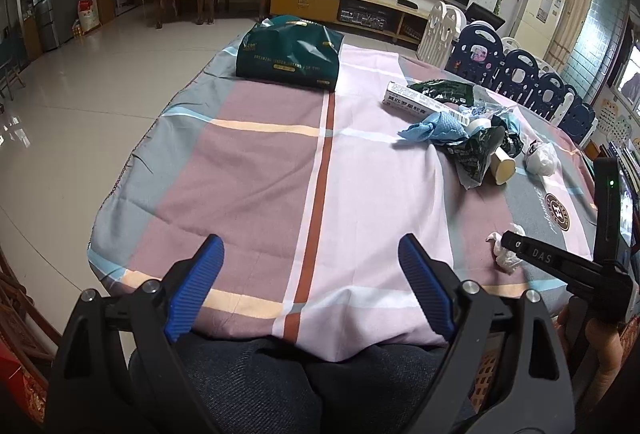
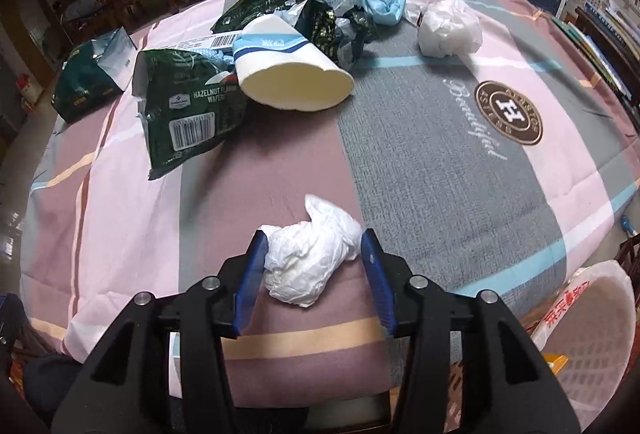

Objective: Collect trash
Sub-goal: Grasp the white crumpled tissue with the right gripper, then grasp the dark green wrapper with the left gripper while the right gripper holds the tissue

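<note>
Round table under a pink, grey and mauve plaid cloth. Far-side litter heap: green wafer wrapper, tipped paper cup, blue glove ball, white bag wad; green tissue pack well apart at far left. White basket liner off the table edge, lower right, likely the bin. Crumpled white tissue on the near edge, directly between the right gripper pads, long axis running diagonally away. Left pad touching, right pad just beside; closing not finished, not yet a firm grasp. Left gripper spread wide, holding nothing, over the near edge, tissue off to its right. Right hand clearly nearer.
</note>
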Demonstrator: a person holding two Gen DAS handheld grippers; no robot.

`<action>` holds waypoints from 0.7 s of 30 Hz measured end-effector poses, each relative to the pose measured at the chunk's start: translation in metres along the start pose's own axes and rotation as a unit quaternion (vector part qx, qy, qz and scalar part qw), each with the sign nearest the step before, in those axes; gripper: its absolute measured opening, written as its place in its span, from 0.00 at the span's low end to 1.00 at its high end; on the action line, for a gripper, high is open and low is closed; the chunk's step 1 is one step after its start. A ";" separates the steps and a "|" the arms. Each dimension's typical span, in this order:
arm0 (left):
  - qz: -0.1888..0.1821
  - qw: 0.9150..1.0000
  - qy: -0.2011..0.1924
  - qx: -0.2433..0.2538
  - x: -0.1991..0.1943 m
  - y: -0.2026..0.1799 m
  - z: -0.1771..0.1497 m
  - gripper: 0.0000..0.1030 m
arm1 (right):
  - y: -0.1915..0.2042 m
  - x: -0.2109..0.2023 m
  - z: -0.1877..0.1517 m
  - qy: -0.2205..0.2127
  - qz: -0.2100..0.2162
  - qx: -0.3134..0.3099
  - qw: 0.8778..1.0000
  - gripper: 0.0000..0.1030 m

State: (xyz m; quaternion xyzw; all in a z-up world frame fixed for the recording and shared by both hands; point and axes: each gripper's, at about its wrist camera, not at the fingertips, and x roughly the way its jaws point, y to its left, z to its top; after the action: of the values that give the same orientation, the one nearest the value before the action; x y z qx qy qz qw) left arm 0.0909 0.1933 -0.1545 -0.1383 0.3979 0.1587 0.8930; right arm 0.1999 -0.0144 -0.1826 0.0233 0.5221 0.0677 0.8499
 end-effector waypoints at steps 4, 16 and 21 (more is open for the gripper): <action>0.001 1.000 -0.006 -0.001 -0.002 -0.005 0.004 0.86 | -0.005 -0.014 -0.004 -0.006 0.024 -0.002 1.000 0.25; -0.136 0.980 0.076 0.123 0.080 -0.154 0.065 0.84 | -0.085 -0.086 -0.020 -0.050 0.029 0.051 0.997 0.25; -0.164 0.971 0.133 0.115 0.121 -0.168 0.064 0.15 | -0.111 -0.087 -0.029 -0.038 0.028 0.074 0.996 0.25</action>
State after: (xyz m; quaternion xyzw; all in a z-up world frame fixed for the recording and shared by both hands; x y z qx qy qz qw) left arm 0.2767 0.0847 -0.1842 -0.1176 0.5003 -0.0566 0.8560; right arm 0.1449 -0.1378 -0.1309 0.1036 0.4919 0.0521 0.8629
